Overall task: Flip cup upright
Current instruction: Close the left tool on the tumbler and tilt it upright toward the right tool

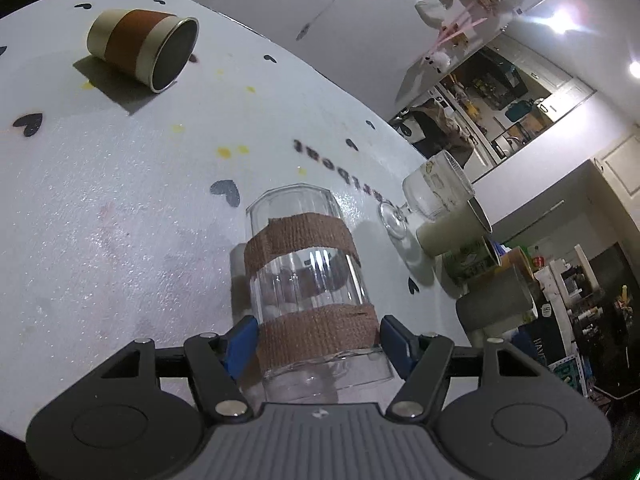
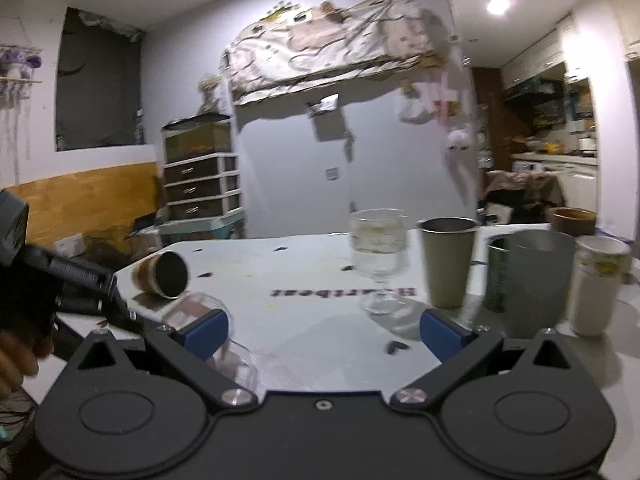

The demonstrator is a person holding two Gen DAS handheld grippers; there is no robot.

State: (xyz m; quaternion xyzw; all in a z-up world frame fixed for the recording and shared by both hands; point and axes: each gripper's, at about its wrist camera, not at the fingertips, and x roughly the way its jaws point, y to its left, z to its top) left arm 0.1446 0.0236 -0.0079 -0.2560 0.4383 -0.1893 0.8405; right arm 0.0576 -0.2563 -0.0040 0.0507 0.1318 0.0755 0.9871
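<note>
A clear glass cup (image 1: 308, 280) with two brown tape bands lies on its side on the white table (image 1: 120, 200). My left gripper (image 1: 318, 344) is shut on it near its open end, blue pads on both sides. In the right wrist view the same cup (image 2: 200, 308) shows at lower left, partly hidden behind the left blue finger. My right gripper (image 2: 324, 334) is open and empty above the table's near part. A metal cup with a brown band (image 1: 146, 52) lies on its side at the far left; it also shows in the right wrist view (image 2: 162, 274).
Upright cups stand along the right side: a stemmed glass (image 2: 378, 256), a beige metal tumbler (image 2: 448, 262), a dark green cup (image 2: 496, 276), a grey cup (image 2: 538, 280) and a white paper cup (image 2: 598, 284). The table edge (image 2: 240, 240) lies beyond them.
</note>
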